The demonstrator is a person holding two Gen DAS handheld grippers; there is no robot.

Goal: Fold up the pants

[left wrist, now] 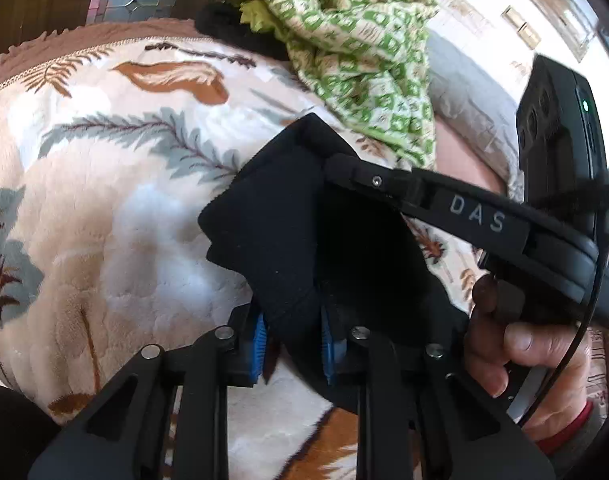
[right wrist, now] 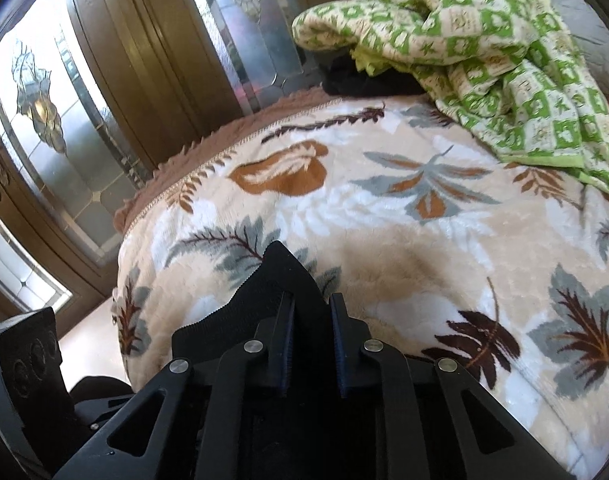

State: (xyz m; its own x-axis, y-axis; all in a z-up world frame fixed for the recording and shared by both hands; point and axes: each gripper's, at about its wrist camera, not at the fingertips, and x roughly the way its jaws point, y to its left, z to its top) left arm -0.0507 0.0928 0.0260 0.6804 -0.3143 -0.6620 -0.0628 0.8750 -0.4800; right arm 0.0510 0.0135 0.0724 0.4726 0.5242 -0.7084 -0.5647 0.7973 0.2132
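- While both of my grippers are holding black cloth above the bed, the fold is looking partly made, not finished.
- Left gripper point(left wrist: 292, 342): jaws narrowed onto a bunched corner of the pants point(left wrist: 288, 224), blue pads pressing the cloth from both sides.
- Right gripper point(right wrist: 312, 344): jaws narrow, pinching a ribbed black edge, the waistband by my guess, which is rising in a peak between them.
- Pants: hanging lifted between my two grips, close together in the left view; how many layers are doubled I cannot tell.
- Left to do, by my judgement: laying the cloth down flat, squaring it, letting go.
- Blanket point(right wrist: 404, 240): leaf-patterned, lying broad and bare ahead of both grippers, giving open room for setting down.
- Green checked cloth point(right wrist: 484, 60): heaped at the far side, well apart.
- Bed edge point(right wrist: 144, 208): falling away on the left near the glass door point(right wrist: 44, 120), limiting any move that way.
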